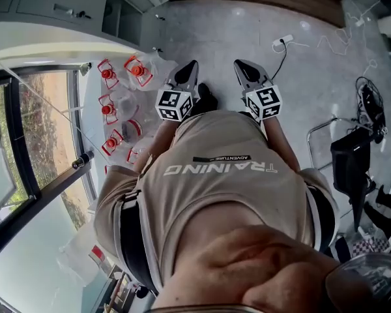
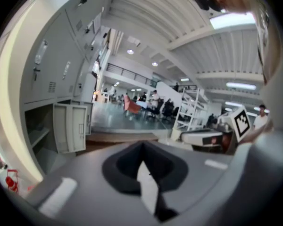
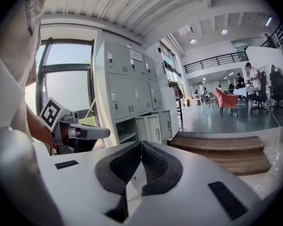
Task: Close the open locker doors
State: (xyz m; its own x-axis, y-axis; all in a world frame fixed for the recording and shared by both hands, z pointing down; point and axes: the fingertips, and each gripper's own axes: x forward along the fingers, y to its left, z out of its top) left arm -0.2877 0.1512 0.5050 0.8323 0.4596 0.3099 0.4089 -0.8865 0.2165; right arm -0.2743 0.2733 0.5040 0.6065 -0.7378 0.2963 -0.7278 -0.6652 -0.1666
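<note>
A tall bank of grey lockers (image 3: 127, 79) stands ahead and to the left of both grippers, next to a big window (image 3: 66, 84), and a wooden step (image 3: 221, 147) runs across the floor ahead and to the right. Down in the bottom row one compartment gapes, with its open locker door (image 3: 148, 128) swung out towards the room. That is the thing to shut, and it is still well apart from either tool. The person stands back from it, holding both grippers up close to the chest with their noses aimed at the lockers, which looks like a carrying pose and not a reach. The left gripper (image 2: 142, 149) has its jaws pressed together with nothing between them. The right gripper (image 3: 140, 147) is the same, pads meeting and empty. That makes sense to me, since a blunt closed nose should do to push a door flat. Off to the left gripper's side, by the window, red-capped bottles in clear bags (image 1: 120, 90) sit on the floor, so I would guess the walk-in has to skirt them.
</note>
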